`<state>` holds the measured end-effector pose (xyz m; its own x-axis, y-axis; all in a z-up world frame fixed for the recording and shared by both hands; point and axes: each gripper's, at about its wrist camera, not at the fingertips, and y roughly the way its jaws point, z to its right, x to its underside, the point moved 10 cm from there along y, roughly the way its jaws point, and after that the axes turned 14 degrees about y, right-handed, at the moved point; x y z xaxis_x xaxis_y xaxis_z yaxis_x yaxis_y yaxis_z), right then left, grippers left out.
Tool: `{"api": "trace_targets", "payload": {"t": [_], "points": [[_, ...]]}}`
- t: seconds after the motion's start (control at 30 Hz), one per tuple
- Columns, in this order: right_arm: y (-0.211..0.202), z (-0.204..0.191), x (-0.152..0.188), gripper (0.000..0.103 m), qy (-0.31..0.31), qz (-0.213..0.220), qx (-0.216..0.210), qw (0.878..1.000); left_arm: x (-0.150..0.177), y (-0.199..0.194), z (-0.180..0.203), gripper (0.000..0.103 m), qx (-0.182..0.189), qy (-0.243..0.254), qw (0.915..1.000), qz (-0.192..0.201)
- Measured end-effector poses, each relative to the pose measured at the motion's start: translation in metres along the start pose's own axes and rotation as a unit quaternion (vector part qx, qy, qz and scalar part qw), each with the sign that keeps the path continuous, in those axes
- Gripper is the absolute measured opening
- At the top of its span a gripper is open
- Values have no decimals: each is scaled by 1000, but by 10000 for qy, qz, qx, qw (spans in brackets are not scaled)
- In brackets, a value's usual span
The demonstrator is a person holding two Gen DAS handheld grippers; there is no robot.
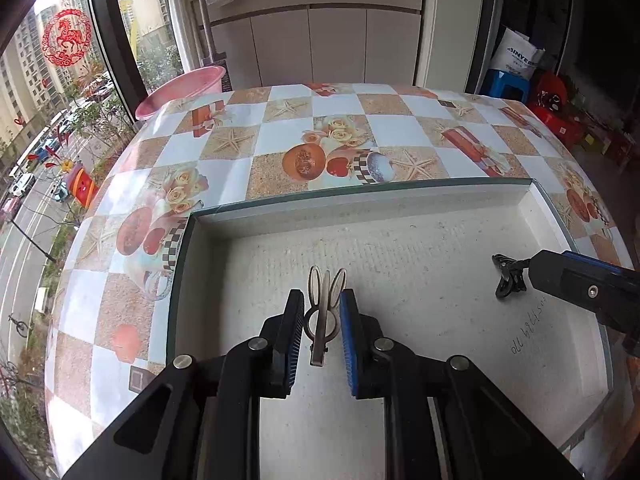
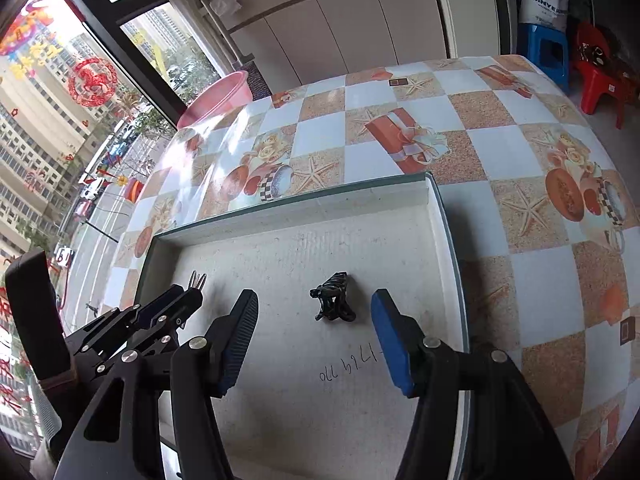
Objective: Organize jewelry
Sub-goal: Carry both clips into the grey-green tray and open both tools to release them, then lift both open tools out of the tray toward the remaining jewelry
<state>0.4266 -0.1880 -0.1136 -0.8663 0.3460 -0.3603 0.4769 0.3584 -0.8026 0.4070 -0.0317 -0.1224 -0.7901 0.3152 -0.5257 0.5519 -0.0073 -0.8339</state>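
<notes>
box: a shallow white box [image 1: 400, 240] with a thin dark-edged rim lies open on the surface [image 1: 280, 128], which wears a checked cloth printed with starfish, roses and fruit
box floor: bare and a little scuffed, with handwritten digits [image 2: 352, 366] on it near the right side
bunny clip: a pale metal hair clip with two rabbit ears [image 1: 322, 312] sits inside the box toward its left part, ears pointing away from the camera
left hand-held gripper: the left hand-held gripper [image 1: 320, 340] is narrowed around the bunny clip, its pads closed on the clip's round body
claw clip: a small black claw clip [image 2: 333, 298] lies on the box floor toward the right side, well apart from the bunny clip
right hand-held gripper: the right hand-held gripper [image 2: 316, 336] stands wide open, a finger on either side of the claw clip, touching it on neither side
beyond the surface: a pink basin [image 2: 218, 98], pale cabinets, a blue stool and a red chair
</notes>
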Motion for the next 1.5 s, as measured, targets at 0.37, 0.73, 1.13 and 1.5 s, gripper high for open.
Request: {"api": "trace_targets", "payload": {"t": [0.37,0.73,1.13,1.5], "points": [[-25,9,13,70,110,91,-24,9999,-2,-29,-11,103,-289,-218,9985,413],[-85,0,46,103,39,385,-552,9977,48,-106,-5,103,203,-210,9962,816],[-161,4,118,103,-75,782,-651,9948,144,-175,-3,103,-117,57,9944,1046],[-161,51,228,103,-282,329,191,9989,235,-160,31,103,8,91,9988,478]]}}
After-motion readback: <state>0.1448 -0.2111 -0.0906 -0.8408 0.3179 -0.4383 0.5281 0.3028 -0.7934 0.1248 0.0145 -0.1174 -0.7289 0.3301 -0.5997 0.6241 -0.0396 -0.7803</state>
